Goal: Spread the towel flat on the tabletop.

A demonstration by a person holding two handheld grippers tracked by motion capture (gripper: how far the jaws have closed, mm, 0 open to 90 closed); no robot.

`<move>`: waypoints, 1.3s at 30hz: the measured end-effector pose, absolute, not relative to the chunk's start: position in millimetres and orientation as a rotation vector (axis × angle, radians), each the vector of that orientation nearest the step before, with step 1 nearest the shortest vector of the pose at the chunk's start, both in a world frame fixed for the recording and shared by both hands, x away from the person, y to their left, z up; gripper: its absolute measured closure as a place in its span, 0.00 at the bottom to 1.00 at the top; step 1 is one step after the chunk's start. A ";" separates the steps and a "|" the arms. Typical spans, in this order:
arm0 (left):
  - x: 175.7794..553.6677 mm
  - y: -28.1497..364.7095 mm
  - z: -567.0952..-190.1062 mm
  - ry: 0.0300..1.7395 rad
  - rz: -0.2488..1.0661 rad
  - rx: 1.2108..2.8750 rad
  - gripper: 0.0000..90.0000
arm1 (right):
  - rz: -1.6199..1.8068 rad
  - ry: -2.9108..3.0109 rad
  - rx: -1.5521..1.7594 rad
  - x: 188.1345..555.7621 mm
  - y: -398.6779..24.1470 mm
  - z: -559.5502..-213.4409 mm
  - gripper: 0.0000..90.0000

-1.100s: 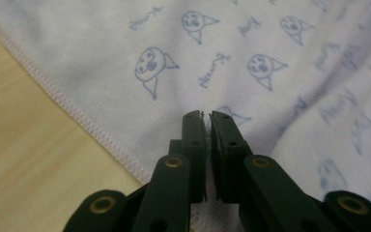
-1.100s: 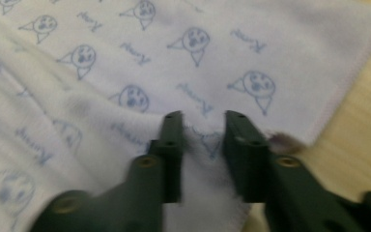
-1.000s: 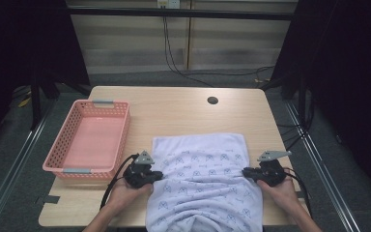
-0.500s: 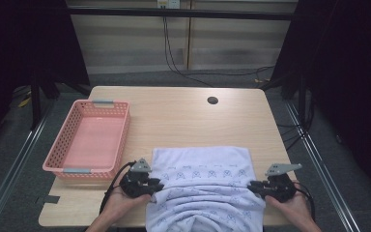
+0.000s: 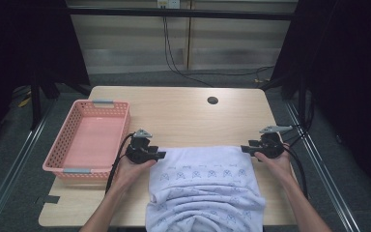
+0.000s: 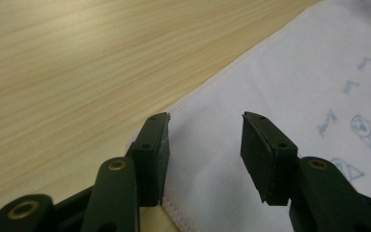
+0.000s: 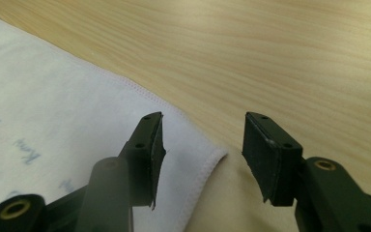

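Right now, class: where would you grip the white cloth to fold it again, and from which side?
Probably the two far corners of the white cloth, one per side: the left gripper from the left edge, the right gripper from the right. They lie flat, free and hemmed.

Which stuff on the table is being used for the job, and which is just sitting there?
In use:
- white printed cloth
- left hand-held gripper, jaws just opened at a cloth corner
- right hand-held gripper, jaws just opened at the other corner

Just lying about:
- pink basket
- dark round hole in the table
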State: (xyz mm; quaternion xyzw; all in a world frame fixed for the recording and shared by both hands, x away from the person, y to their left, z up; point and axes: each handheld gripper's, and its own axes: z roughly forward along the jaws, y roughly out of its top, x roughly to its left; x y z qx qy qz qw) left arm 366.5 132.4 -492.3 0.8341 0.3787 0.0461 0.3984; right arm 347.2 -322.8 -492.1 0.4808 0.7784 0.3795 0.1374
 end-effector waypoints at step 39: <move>362.9 118.8 -502.6 0.895 0.139 2.160 0.82 | 1.166 2.339 1.367 334.3 -310.0 -501.7 0.95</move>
